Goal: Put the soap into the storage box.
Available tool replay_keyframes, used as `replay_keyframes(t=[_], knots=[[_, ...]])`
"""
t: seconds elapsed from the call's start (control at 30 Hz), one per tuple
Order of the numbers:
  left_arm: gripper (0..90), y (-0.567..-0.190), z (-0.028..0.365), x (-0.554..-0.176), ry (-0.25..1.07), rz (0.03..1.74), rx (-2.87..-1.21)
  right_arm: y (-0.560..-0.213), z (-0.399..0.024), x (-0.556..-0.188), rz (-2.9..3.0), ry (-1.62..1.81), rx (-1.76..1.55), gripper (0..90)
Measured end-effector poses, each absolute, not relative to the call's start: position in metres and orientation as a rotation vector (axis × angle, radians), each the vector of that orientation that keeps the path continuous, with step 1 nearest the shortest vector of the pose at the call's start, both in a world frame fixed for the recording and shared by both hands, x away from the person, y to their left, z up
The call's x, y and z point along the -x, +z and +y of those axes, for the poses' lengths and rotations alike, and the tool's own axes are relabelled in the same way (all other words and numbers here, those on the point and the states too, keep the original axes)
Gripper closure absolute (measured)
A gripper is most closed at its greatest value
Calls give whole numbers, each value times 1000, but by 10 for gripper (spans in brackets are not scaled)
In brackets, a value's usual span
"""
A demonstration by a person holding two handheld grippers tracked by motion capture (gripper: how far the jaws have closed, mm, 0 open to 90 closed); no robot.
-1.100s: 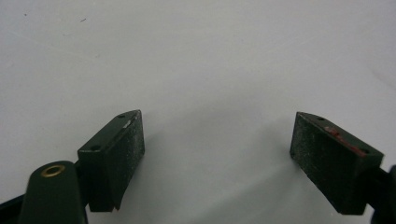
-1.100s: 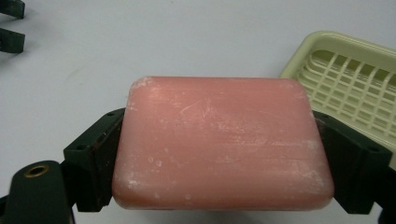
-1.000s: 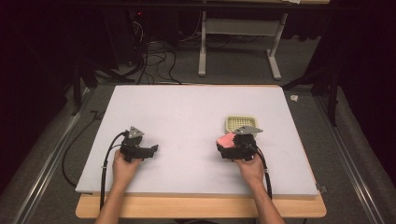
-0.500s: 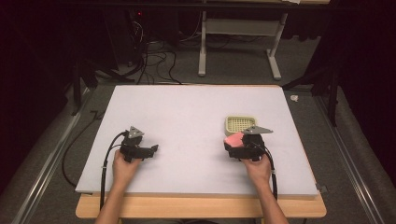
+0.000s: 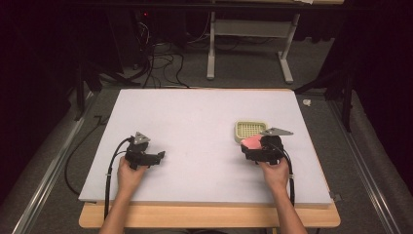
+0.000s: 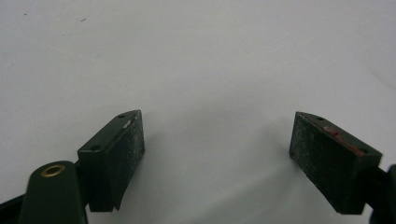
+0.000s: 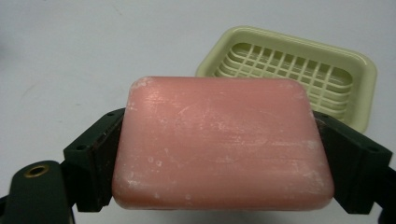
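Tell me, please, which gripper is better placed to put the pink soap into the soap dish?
Right. The right gripper already clamps the pink soap, with the soap dish just beyond it. The left gripper is open and holds nothing, far across the table.

High view: overhead, facing forward-down, far. Claw views: close, low over bench (image 5: 195,117); right shares soap dish (image 7: 299,70).

No text, label, brand, number or sign can be read in any of the views. The pink soap bar (image 7: 222,144) shows a plain face with only pale scuffs, the pale green soap dish (image 7: 299,70) bears no marking, and the black pads (image 6: 116,154) of the left gripper carry no lettering.
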State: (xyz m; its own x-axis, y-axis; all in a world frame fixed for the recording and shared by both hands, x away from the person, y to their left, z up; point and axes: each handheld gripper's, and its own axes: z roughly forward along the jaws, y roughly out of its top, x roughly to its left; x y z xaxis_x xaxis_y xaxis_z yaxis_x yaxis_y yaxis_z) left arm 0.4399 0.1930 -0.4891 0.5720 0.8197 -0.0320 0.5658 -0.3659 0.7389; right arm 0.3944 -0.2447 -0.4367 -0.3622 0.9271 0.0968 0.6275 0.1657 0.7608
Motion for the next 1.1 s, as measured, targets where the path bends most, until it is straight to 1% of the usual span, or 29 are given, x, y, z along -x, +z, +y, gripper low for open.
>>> replay_keyframes(t=[0.4,0.57,1.1], knots=[[185,-489,193,-440,447,1103,-2077,-429,-257,-406,2019,1020,-1542,136],[185,-489,193,-440,446,1103,-2077,-425,-261,-417,2008,991,-1577,135],[184,-489,193,-440,450,1103,-2079,-432,-258,-452,2031,849,-1689,135]])
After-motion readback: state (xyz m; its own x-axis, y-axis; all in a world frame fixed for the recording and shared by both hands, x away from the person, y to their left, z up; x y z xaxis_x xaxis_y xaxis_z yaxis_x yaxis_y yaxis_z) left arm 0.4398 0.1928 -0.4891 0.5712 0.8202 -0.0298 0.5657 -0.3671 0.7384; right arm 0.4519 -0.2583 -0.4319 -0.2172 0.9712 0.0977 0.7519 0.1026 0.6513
